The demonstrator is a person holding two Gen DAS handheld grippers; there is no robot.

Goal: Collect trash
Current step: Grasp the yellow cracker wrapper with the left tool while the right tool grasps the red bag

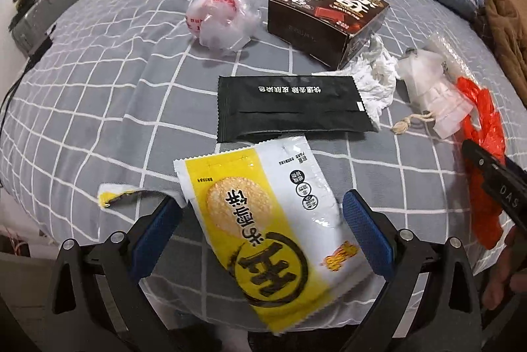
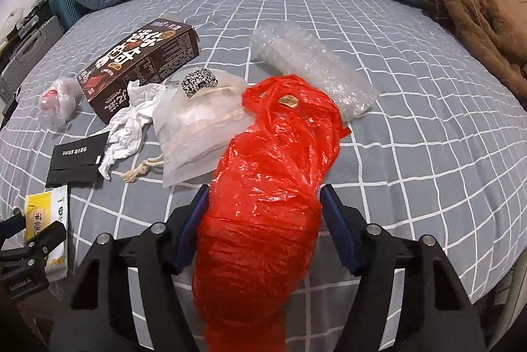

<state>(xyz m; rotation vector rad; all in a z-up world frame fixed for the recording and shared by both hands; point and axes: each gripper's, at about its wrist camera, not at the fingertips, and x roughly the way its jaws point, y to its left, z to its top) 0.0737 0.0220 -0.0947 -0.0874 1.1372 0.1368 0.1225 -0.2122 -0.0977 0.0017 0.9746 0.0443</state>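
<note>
Left gripper (image 1: pixel 262 222): jaws wide apart, straddling the yellow snack wrapper (image 1: pixel 273 220), not clamped on it.
Right gripper (image 2: pixel 263 220): jaws open around the red plastic bag (image 2: pixel 263 207); contact hard to tell.
Bed (image 2: pixel 411 134): grey checked sheet, trash scattered on it.
Beyond the wrapper: black sachet (image 1: pixel 293 108), then brown box (image 1: pixel 326 16).
Far left: crumpled clear bag (image 1: pixel 219 17).
Beside box: white tissue (image 1: pixel 375 78), white pouch (image 2: pixel 197 124), bubble wrap (image 2: pixel 309 65) to the right.
</note>
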